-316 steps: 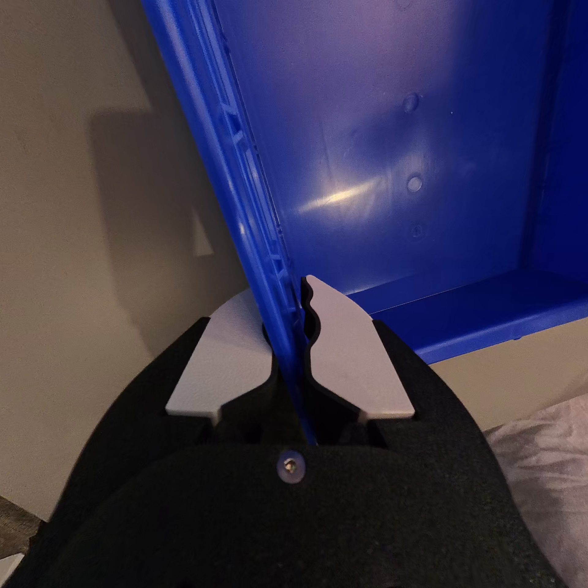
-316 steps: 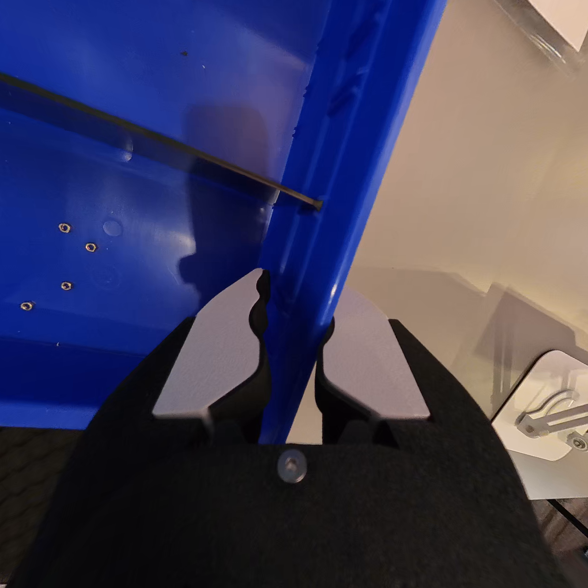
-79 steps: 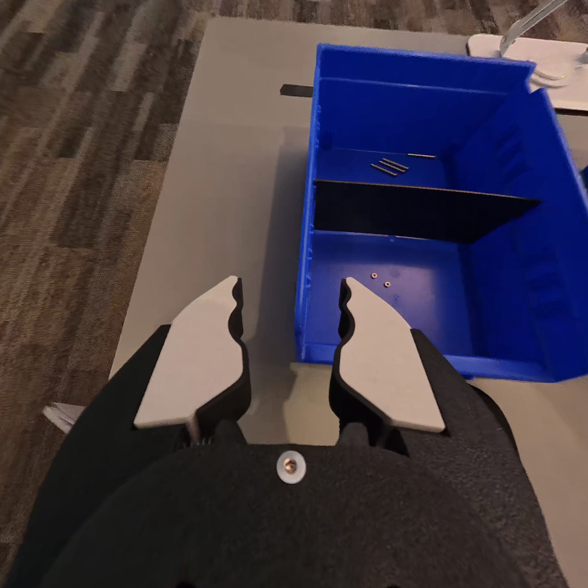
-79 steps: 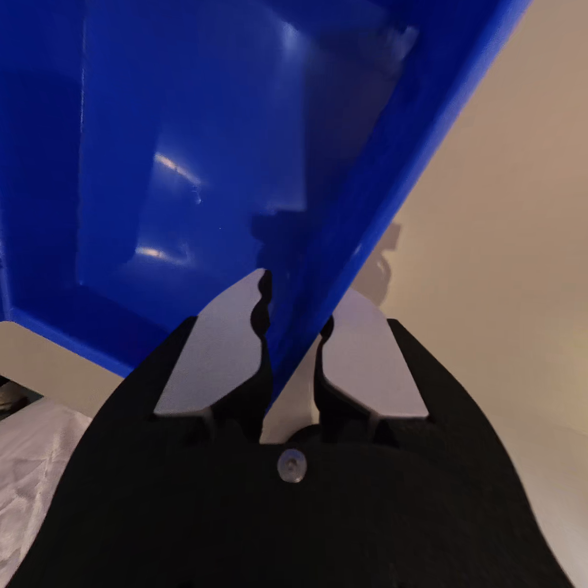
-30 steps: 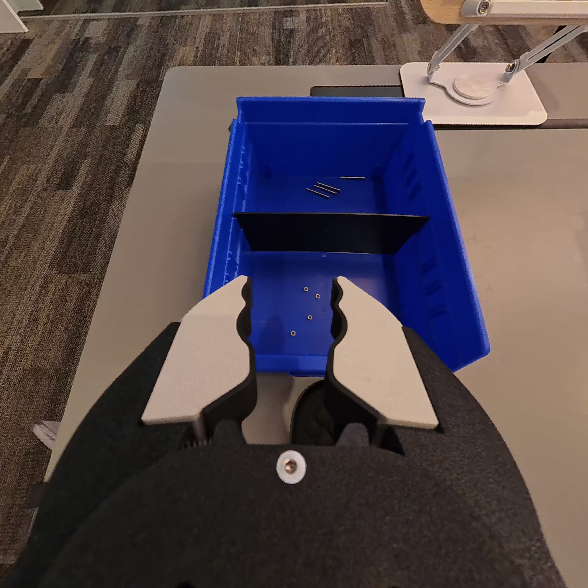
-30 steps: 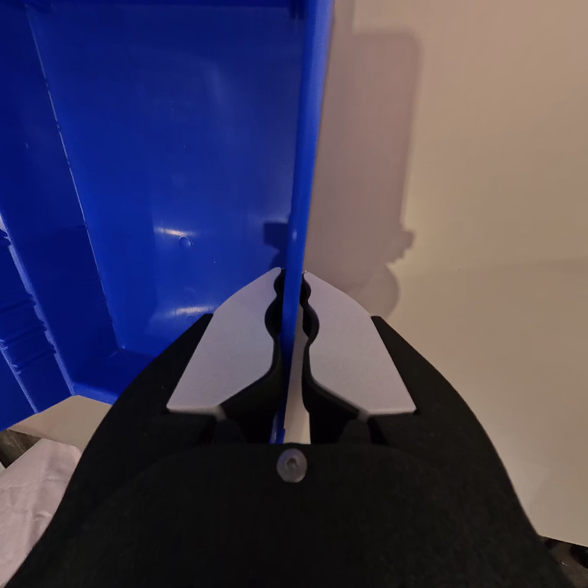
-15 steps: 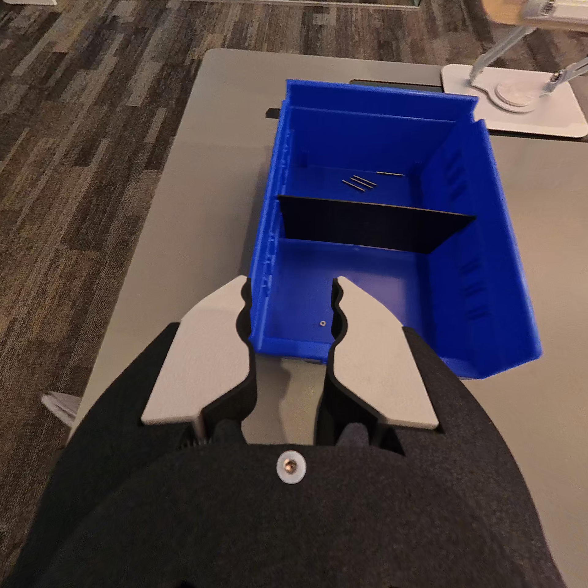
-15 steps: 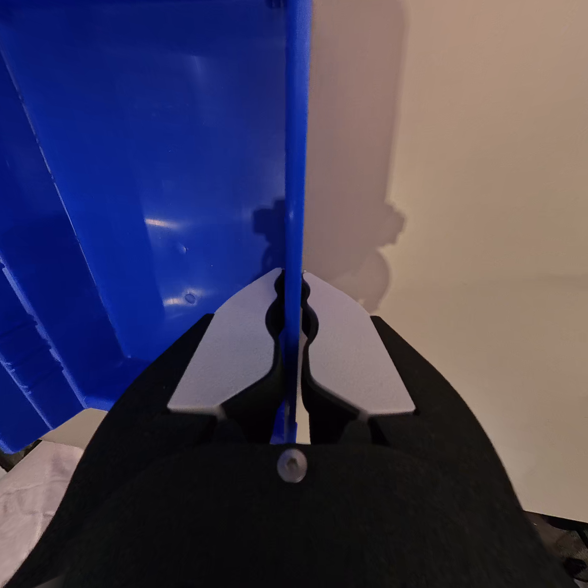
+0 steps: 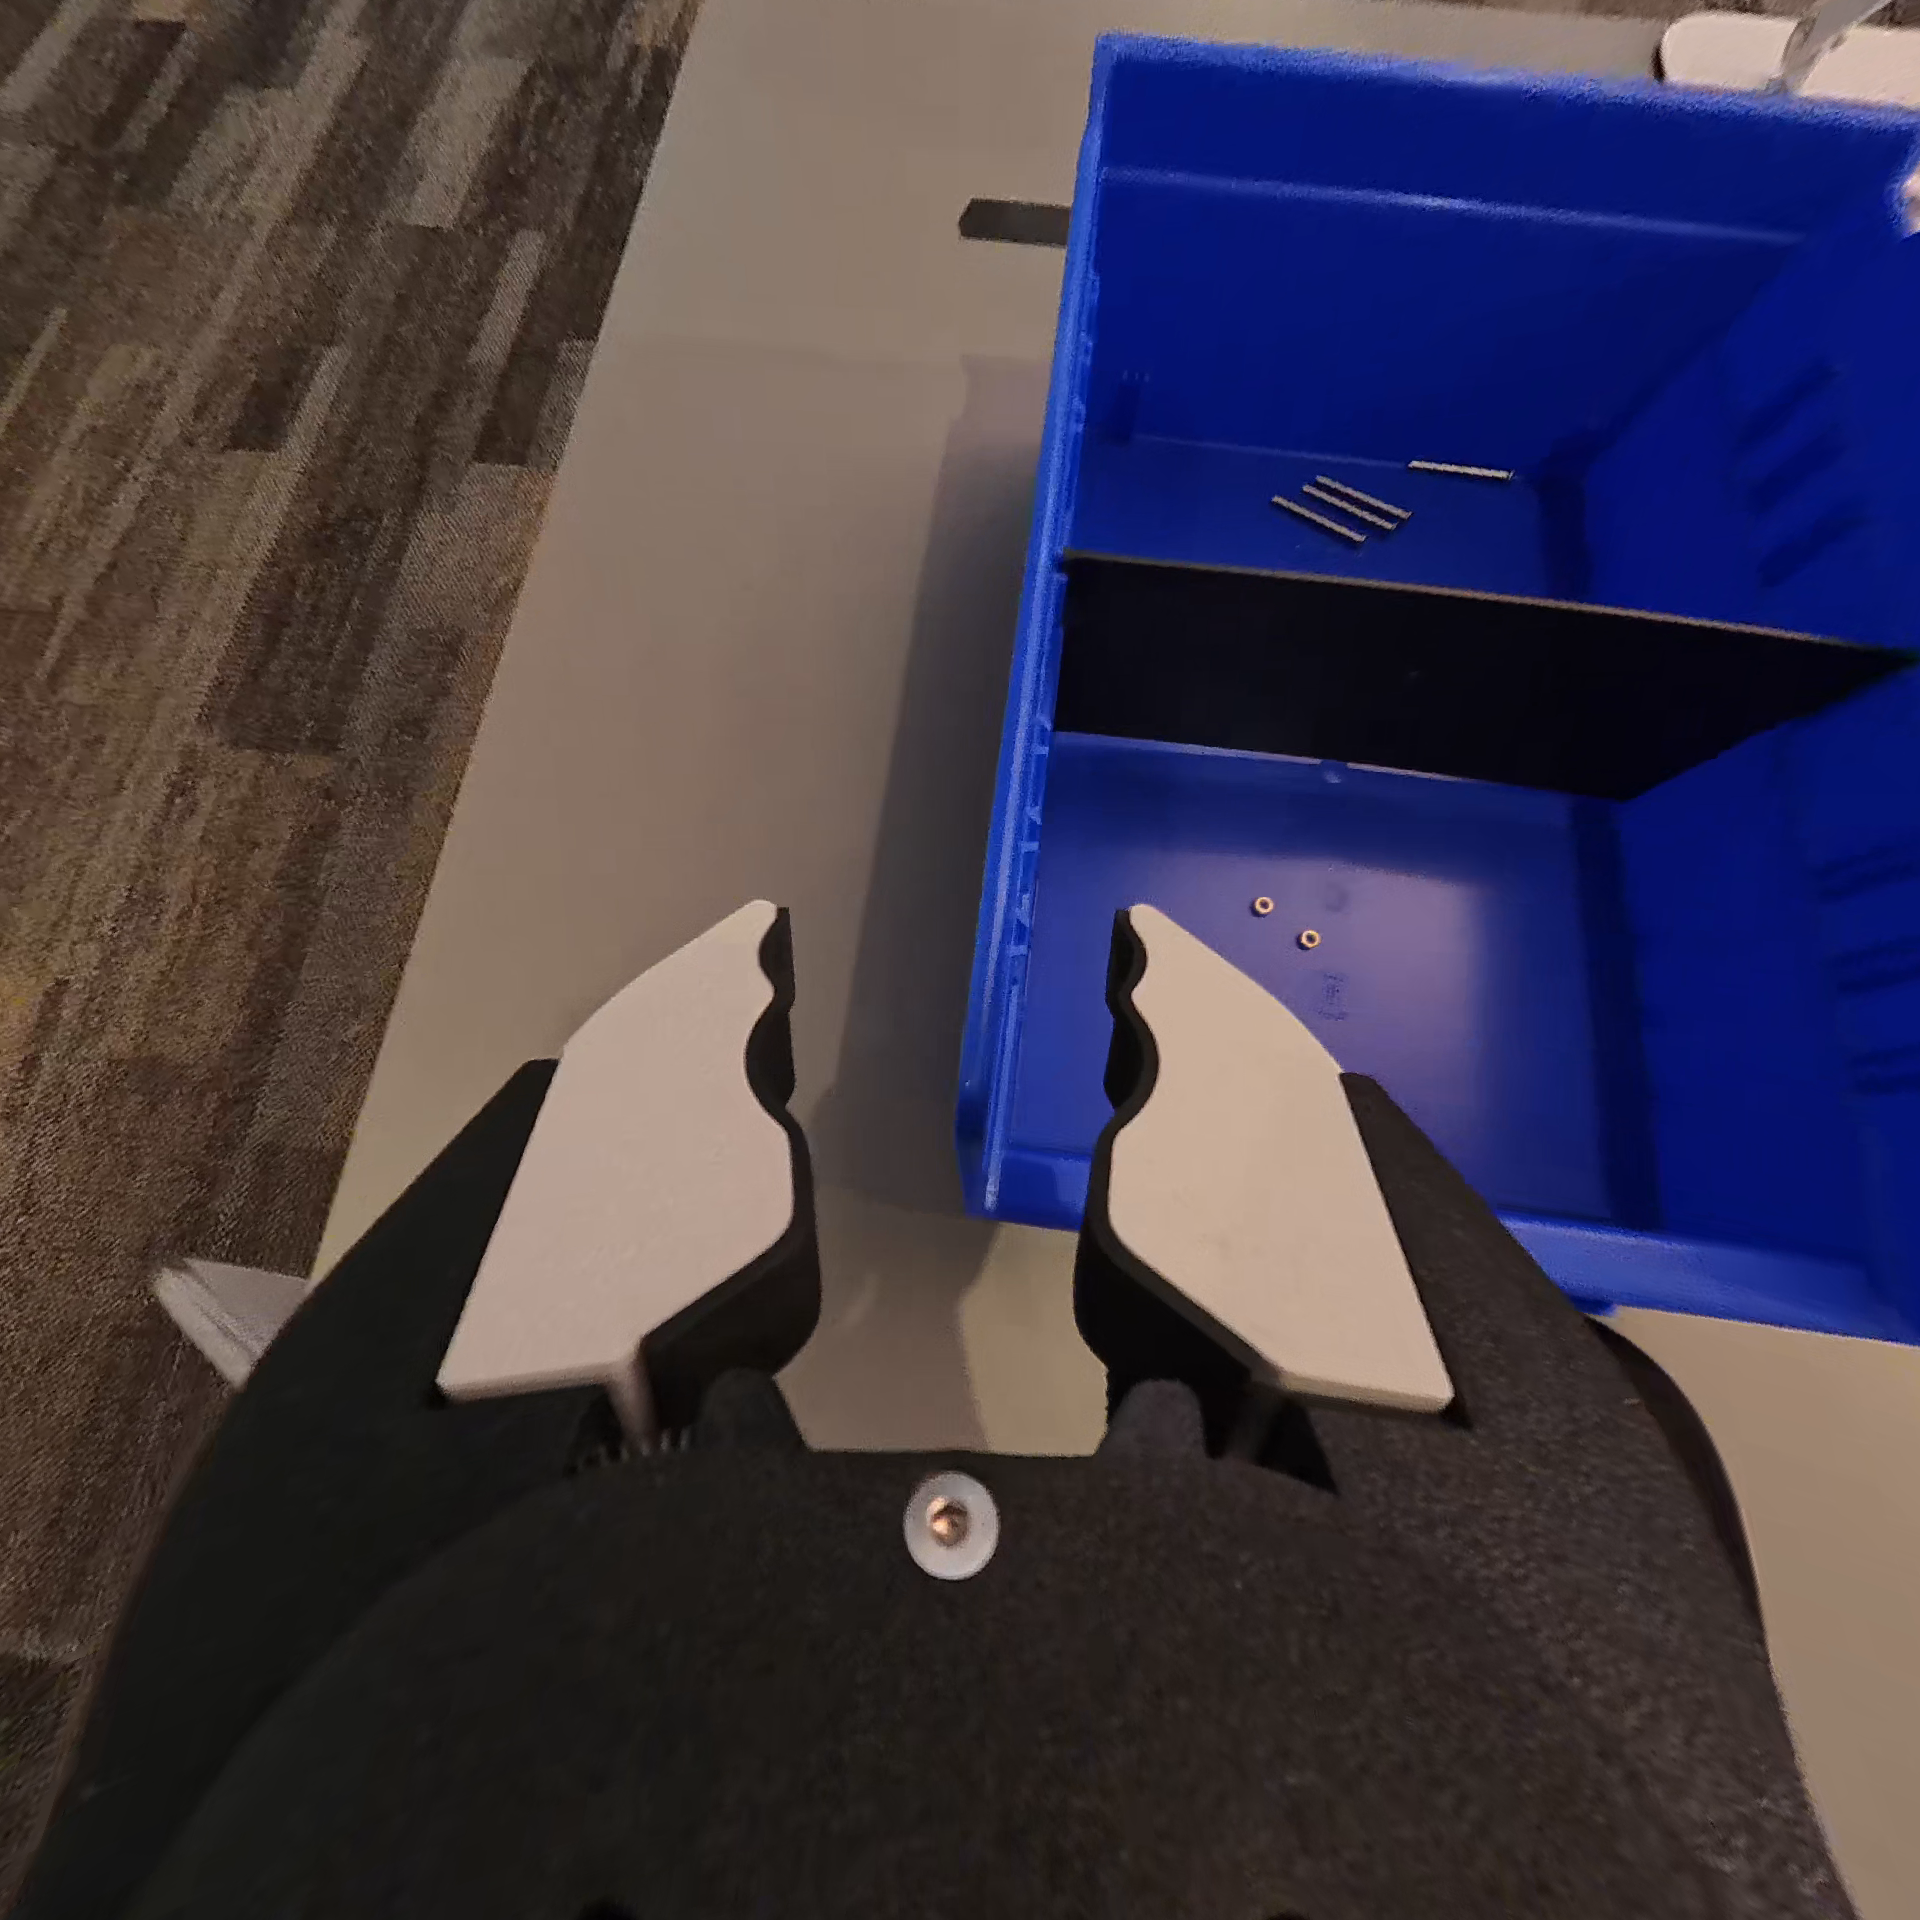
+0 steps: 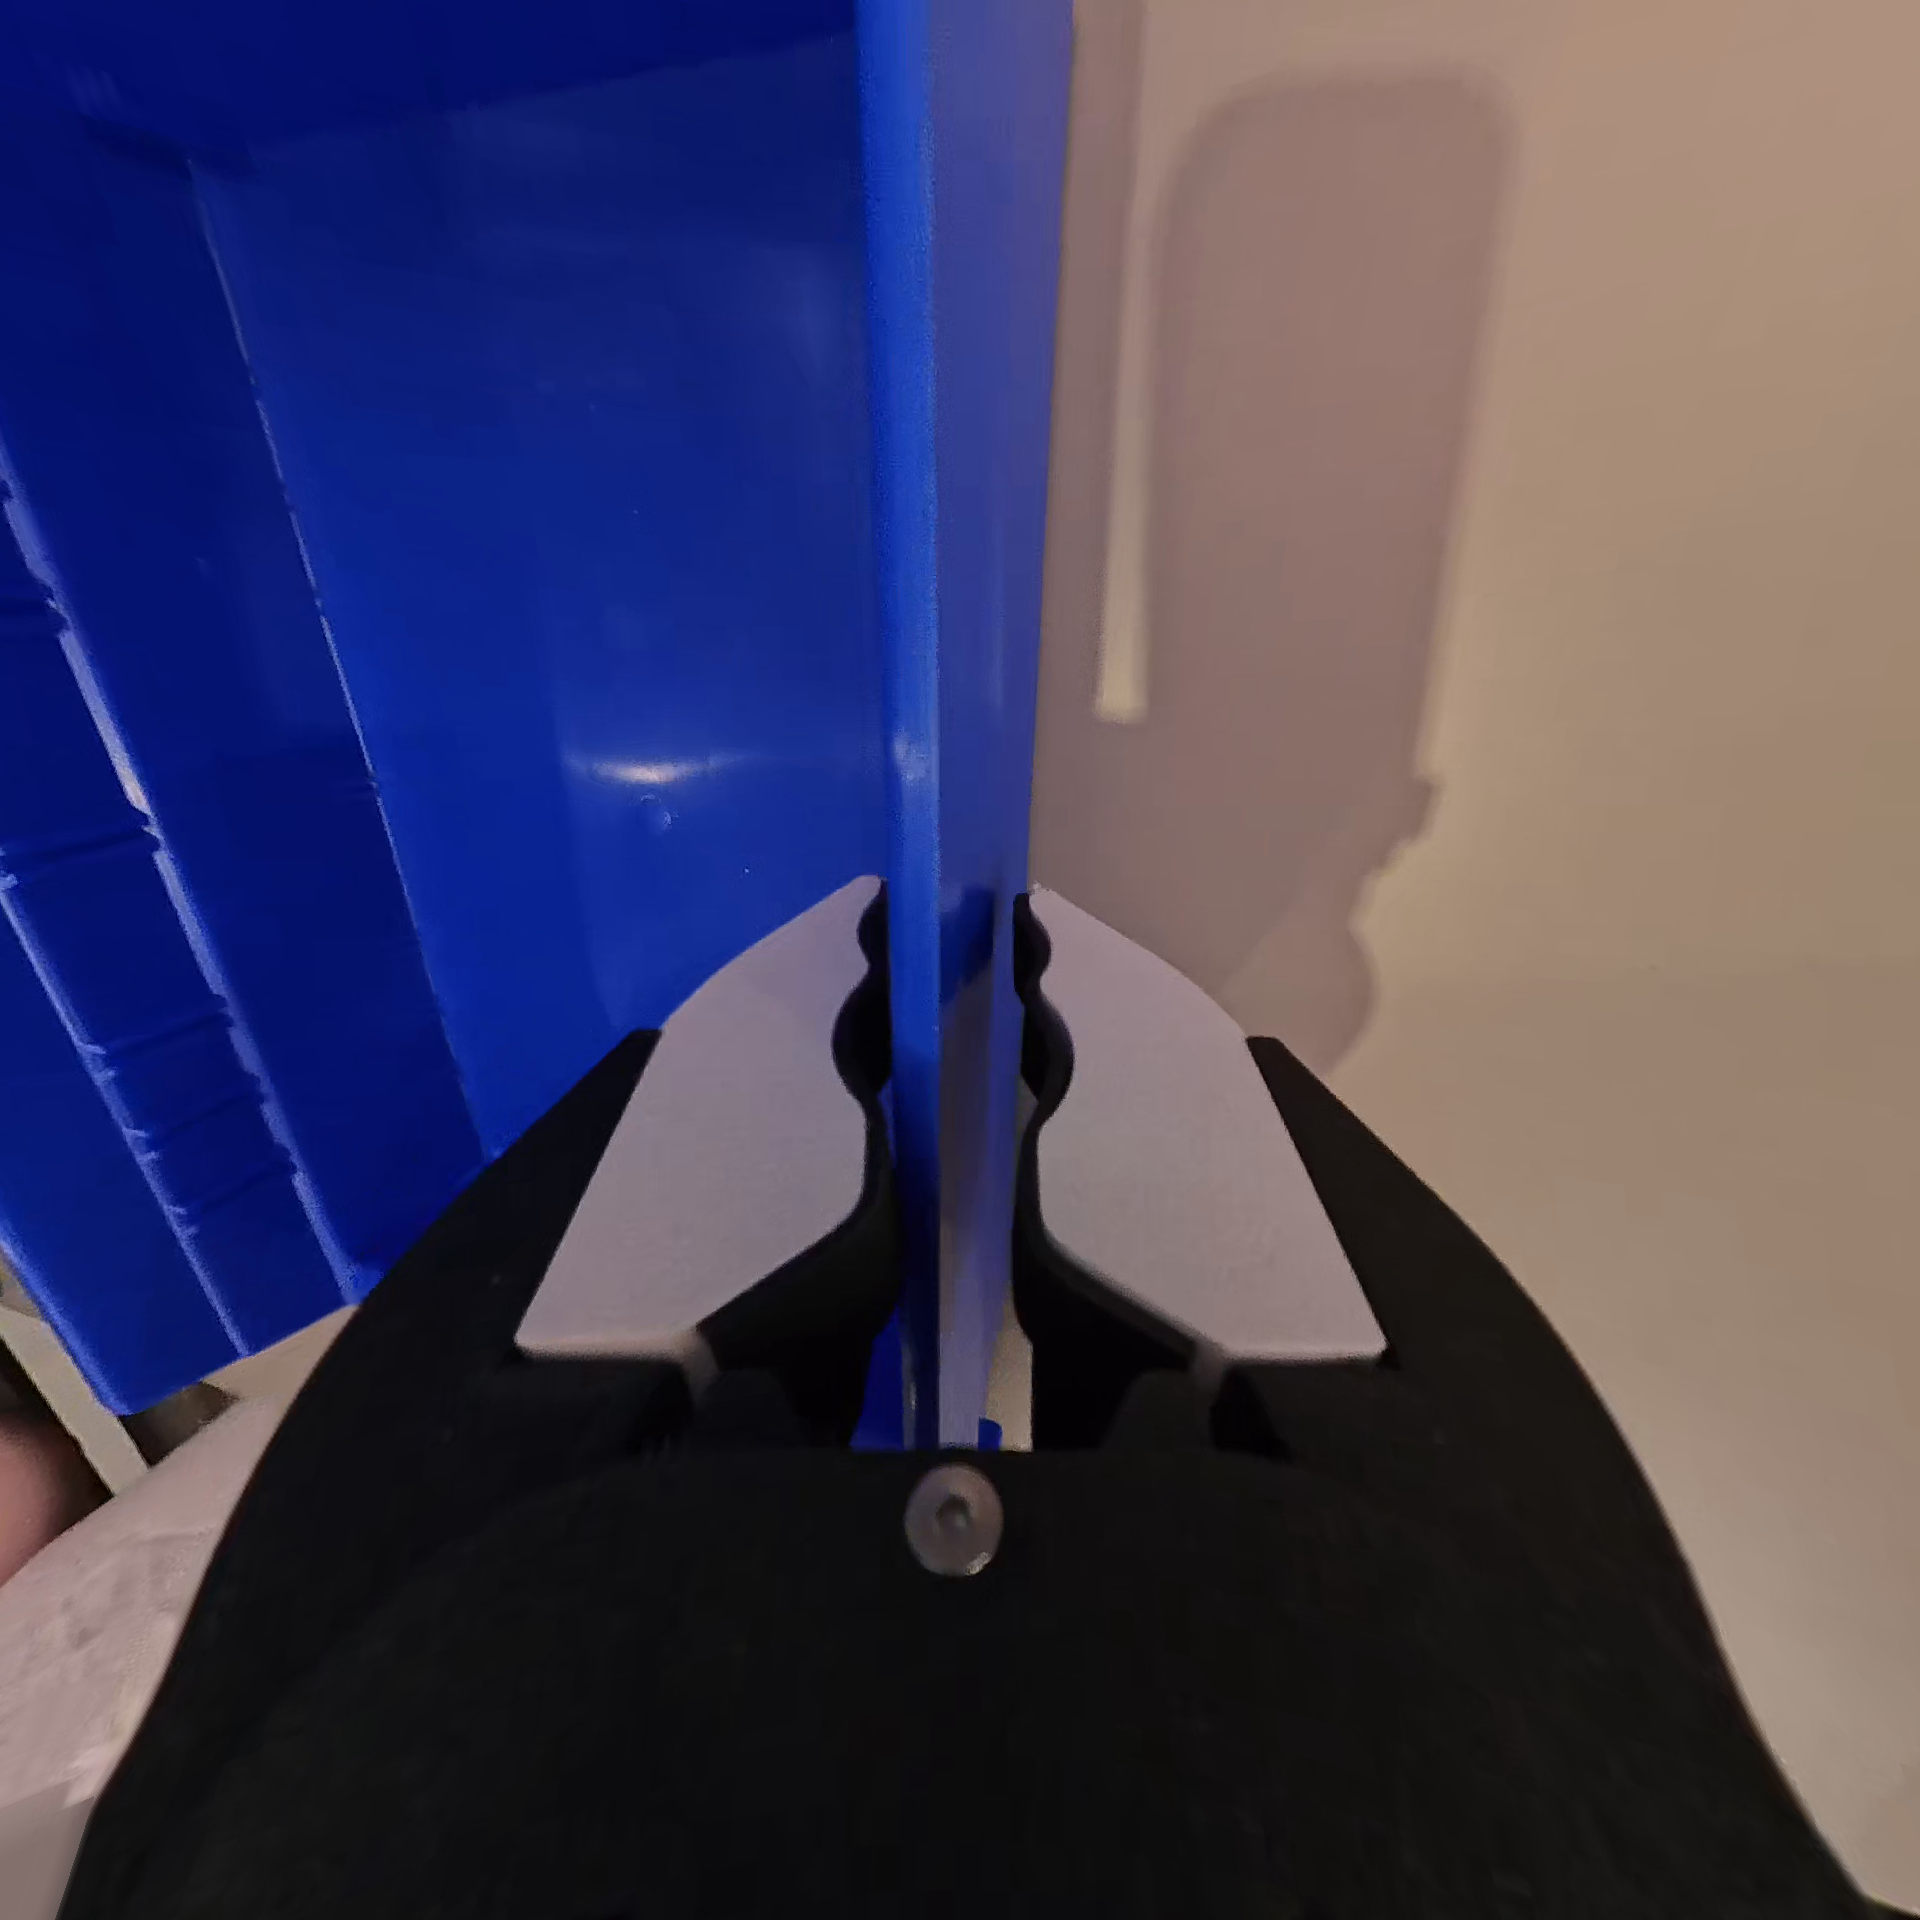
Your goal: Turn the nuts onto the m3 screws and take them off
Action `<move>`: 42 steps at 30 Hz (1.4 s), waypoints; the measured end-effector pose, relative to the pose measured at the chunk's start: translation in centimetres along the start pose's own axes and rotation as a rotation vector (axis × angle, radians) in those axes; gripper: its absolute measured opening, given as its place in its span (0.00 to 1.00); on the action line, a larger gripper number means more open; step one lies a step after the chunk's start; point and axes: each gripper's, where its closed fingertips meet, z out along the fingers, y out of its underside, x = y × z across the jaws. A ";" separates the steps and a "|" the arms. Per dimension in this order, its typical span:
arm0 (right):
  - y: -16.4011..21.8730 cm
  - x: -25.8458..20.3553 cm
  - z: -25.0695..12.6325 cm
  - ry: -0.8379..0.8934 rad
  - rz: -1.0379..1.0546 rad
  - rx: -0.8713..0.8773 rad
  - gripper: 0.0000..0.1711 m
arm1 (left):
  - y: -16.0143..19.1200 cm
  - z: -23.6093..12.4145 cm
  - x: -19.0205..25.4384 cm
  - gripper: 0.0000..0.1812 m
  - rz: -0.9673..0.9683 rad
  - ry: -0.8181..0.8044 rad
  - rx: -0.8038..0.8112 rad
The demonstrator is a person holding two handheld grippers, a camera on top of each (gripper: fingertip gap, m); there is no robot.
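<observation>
A blue bin (image 9: pixel 1023 935) stands on the grey table (image 9: pixel 727 623), split by a black divider (image 9: pixel 1455 675). Two small brass nuts (image 9: pixel 1286 923) lie in its near compartment. Several thin screws (image 9: pixel 1340 509) lie in the far one. My left gripper (image 9: pixel 951 920) is open and empty, straddling the bin's near left corner: left finger over the table, right finger over the near compartment. My right gripper (image 10: pixel 951 894) is open a little, with the bin's side wall (image 10: pixel 904 520) standing between its jaws.
Patterned carpet (image 9: pixel 260 520) lies beyond the table's left edge. A white stand base (image 9: pixel 1704 52) sits behind the bin, and a black slot (image 9: pixel 1013 220) is by its far left corner. Bare table (image 10: pixel 1558 935) lies to the right of the bin wall. White cloth (image 10: pixel 83 1610) shows at lower left. My right fingertips sit around 80 centimeters from my left ones.
The right jaws, shut tight on the bin wall before, have spread apart around it. The left gripper has moved left and closer, so the bin now sits to the right in its view.
</observation>
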 end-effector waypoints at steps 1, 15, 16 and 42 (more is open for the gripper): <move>0.2 0.0 0.1 0.013 -0.015 -0.008 0.10 | 0.2 0.5 0.0 0.32 -0.003 0.004 -0.013; 0.6 0.6 0.2 0.155 -0.007 -0.041 0.04 | 2.7 3.8 1.5 0.05 -0.047 0.139 -0.108; 0.7 0.6 0.2 0.154 -0.003 -0.040 0.04 | 2.7 3.8 1.6 0.04 -0.057 0.148 -0.111; -3.4 -2.6 -13.1 0.603 -0.357 0.696 0.24 | -4.9 -8.4 -1.2 0.25 0.000 0.013 0.412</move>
